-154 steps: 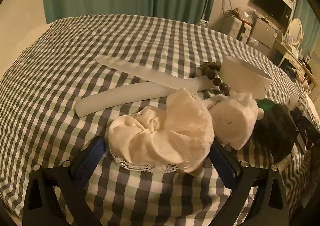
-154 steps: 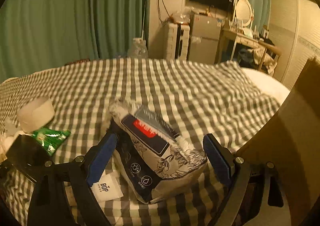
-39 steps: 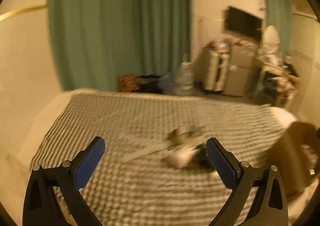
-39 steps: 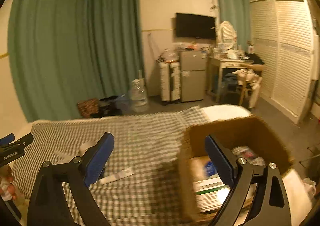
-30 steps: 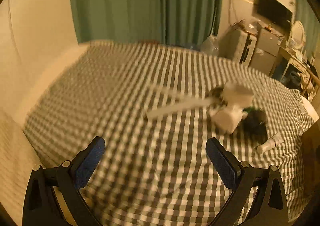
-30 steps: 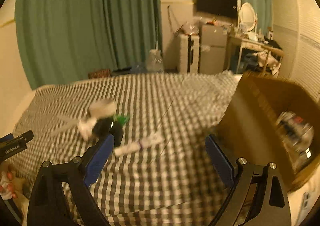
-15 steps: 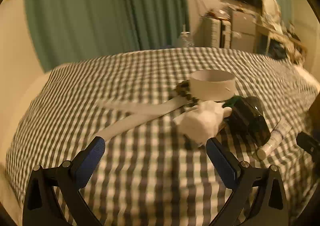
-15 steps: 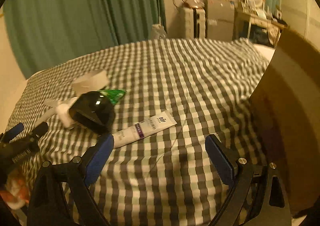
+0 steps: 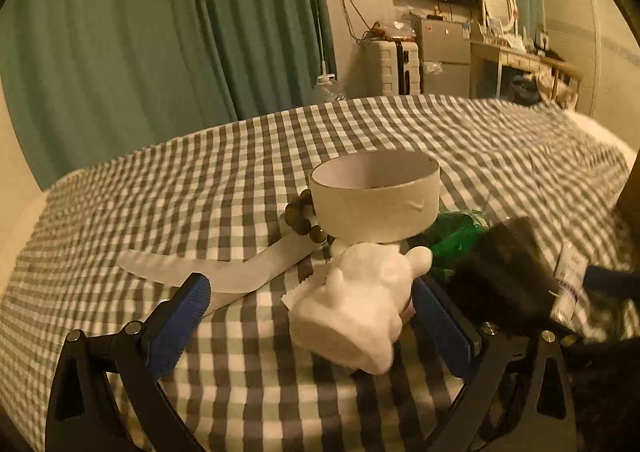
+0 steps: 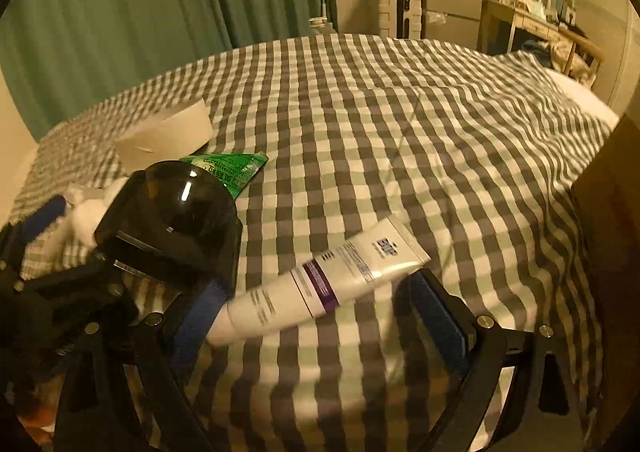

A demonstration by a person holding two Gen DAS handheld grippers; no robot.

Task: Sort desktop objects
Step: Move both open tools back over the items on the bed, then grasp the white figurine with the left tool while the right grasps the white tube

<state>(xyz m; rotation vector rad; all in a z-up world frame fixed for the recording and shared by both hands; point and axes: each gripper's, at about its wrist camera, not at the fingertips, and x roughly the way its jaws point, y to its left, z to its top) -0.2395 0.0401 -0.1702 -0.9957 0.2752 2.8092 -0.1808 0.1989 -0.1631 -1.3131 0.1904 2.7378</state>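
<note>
On the checked cloth, my left gripper (image 9: 308,326) is open with a white plush toy (image 9: 356,304) between its fingers, nearer the right one. Behind the toy stand a white round band (image 9: 376,195), a brown bead bracelet (image 9: 300,217) and two white curved strips (image 9: 224,272). My right gripper (image 10: 320,322) is open around a white cream tube (image 10: 320,280), which lies across its jaws. A black domed object (image 10: 176,219) lies just left of the tube, with a green sachet (image 10: 228,167) behind it.
A cardboard box wall (image 10: 616,252) rises at the right edge of the right wrist view. My left gripper's blue finger (image 10: 44,215) shows at the left there. Green curtains (image 9: 160,51), a fridge and a dresser stand beyond the bed.
Both grippers dropped from high over the room to the cloth. The left closed in on the plush toy, the right on the cream tube. The scrunchie and pouch seen earlier are gone from the cloth.
</note>
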